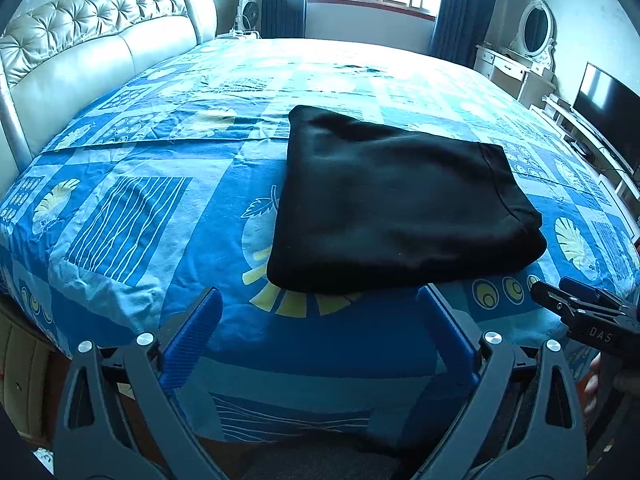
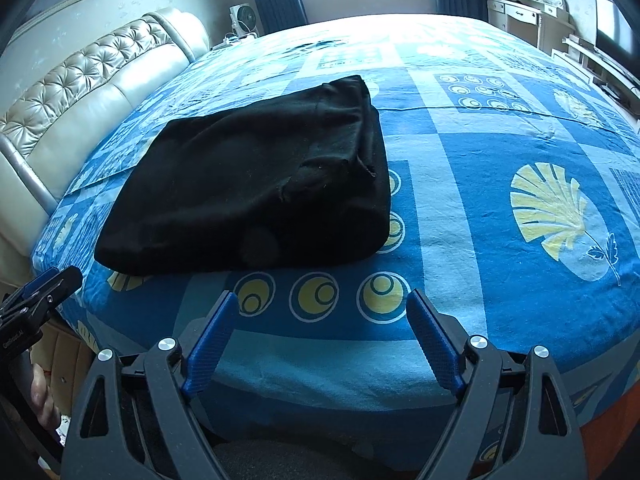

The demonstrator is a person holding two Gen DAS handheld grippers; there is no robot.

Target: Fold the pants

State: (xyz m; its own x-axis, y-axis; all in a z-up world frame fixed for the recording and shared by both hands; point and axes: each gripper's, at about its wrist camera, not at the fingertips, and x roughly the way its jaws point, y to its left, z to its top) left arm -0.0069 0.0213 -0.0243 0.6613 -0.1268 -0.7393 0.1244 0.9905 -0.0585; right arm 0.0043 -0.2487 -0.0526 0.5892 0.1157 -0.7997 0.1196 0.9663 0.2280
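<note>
Black pants lie folded in thick rectangular bundle on bed with blue patterned sheet, near front edge, nothing touching them. Left gripper fingers spread wide, empty, just short of bundle's near edge. Right gripper fingers also wide, empty, over sheet beside bundle's right corner

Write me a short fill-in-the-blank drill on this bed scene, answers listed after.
1. The black pants lie ___ on the bedsheet.
2. Both tongs, left and right, stand ___.
3. The pants are the colour ___.
4. Behind the bed, daylight comes through a ___.

Missing words: folded; open; black; window
</note>
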